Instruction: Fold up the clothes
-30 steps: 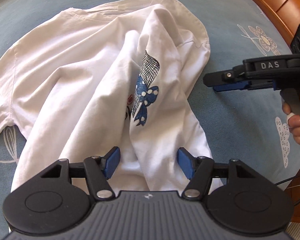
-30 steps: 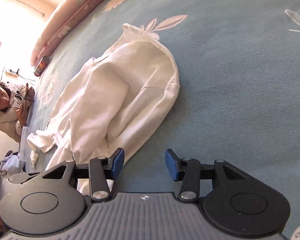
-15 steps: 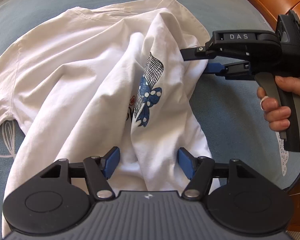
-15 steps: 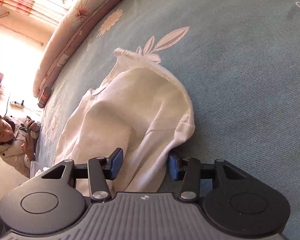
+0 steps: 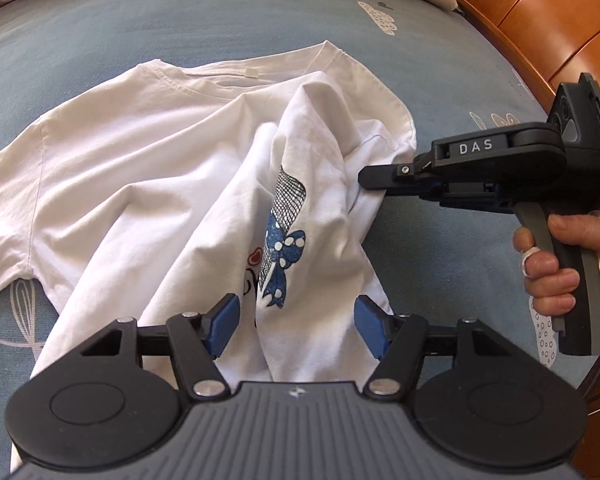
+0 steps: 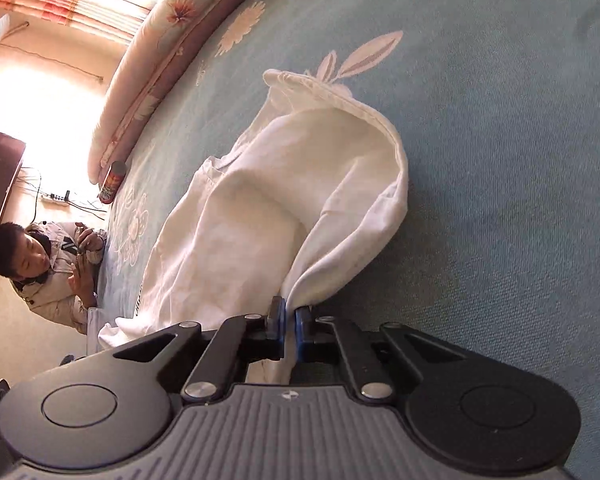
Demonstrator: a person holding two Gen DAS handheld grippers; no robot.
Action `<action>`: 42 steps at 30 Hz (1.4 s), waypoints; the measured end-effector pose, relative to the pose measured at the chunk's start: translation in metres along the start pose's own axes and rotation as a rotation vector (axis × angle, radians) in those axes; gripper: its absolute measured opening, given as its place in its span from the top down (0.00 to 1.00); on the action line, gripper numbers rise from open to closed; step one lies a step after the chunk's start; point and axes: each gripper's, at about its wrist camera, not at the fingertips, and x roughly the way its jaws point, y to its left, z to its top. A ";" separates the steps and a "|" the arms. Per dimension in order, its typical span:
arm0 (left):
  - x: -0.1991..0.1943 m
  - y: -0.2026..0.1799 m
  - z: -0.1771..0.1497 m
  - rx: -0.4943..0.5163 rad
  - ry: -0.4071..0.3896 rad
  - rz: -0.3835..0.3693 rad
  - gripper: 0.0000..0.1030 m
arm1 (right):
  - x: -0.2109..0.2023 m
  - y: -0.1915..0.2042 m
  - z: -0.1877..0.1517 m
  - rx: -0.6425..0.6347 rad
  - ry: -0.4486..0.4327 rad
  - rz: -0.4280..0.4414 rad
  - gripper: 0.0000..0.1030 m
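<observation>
My right tool is clamped on the edge of the white T-shirt, which lies rumpled on the blue bedspread. My left tool hangs open over the shirt's near end, pinching nothing.

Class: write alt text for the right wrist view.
The right gripper is shut on an edge of a crumpled white T-shirt lying on a blue floral bedspread. At far left, a person sits on the floor.

Count: 1 white T-shirt, 2 grippers – left gripper, right gripper; 1 can, 1 seated person, 1 power strip.
</observation>
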 end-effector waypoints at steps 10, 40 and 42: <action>0.007 -0.009 0.002 -0.019 -0.008 0.003 0.38 | 0.000 -0.012 0.007 0.004 0.068 -0.036 0.69; 0.004 0.015 -0.014 -0.100 0.016 -0.006 0.38 | 0.021 0.014 -0.046 0.034 -0.002 -0.073 0.32; 0.004 0.015 -0.015 -0.100 0.016 -0.007 0.38 | 0.021 0.009 -0.047 0.063 -0.005 -0.084 0.57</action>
